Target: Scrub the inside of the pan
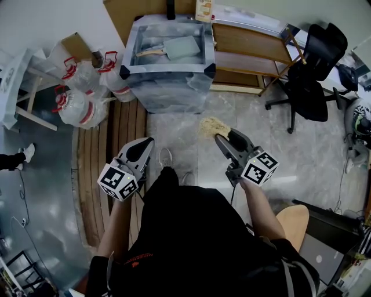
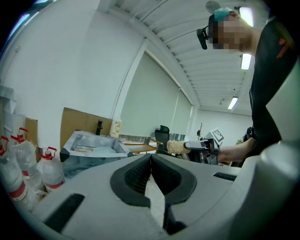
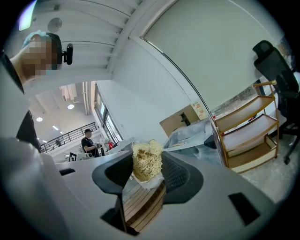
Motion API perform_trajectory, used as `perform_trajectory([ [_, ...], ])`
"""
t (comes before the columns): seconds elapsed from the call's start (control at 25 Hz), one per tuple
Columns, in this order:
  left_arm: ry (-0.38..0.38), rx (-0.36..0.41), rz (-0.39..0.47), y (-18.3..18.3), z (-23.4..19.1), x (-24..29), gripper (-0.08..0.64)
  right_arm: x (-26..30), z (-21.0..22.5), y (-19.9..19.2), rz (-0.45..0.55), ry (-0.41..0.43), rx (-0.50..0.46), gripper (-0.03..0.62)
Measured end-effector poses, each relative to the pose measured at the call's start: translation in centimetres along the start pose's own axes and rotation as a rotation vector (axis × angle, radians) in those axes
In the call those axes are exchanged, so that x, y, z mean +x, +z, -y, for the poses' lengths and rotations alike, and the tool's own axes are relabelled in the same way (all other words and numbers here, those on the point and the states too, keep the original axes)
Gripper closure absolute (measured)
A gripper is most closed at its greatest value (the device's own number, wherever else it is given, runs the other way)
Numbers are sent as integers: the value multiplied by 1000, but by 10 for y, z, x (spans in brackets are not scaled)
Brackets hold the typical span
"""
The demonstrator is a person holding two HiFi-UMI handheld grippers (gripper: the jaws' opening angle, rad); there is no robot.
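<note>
A grey square pan with a wooden handle lies inside the plastic-wrapped steel sink ahead of me; the left gripper view shows it as a flat shape. My right gripper is shut on a pale yellow fibrous scrubber, held in the air short of the sink. The left gripper view also catches that scrubber. My left gripper is shut with nothing in it, its pads pressed together. It hangs level with the right one, on my left.
Several red-capped water bottles stand left of the sink. A wooden shelf rack and a black office chair are to its right. Wooden slats cover the floor at the left, and cardboard leans behind the sink.
</note>
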State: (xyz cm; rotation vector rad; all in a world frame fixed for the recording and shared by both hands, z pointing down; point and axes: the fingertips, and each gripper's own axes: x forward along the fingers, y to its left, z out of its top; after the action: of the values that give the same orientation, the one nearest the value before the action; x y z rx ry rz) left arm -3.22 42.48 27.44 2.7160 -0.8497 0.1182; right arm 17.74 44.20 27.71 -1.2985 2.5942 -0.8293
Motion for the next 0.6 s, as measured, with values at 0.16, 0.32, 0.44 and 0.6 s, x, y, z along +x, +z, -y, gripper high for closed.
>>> perform_trajectory([
  [0.16, -5, 2, 8, 6, -13, 16, 540, 11, 13, 10, 2, -2, 0, 405],
  [0.32, -13, -2, 16, 11, -33, 34, 540, 32, 28, 18, -5, -6, -1, 405],
  [0.44, -21, -10, 14, 13, -55, 46, 540, 53, 39, 24, -11, -14, 4, 405],
  [0.6, -31, -16, 8, 21, -96, 65, 540, 94, 54, 35, -18, -22, 5, 405],
])
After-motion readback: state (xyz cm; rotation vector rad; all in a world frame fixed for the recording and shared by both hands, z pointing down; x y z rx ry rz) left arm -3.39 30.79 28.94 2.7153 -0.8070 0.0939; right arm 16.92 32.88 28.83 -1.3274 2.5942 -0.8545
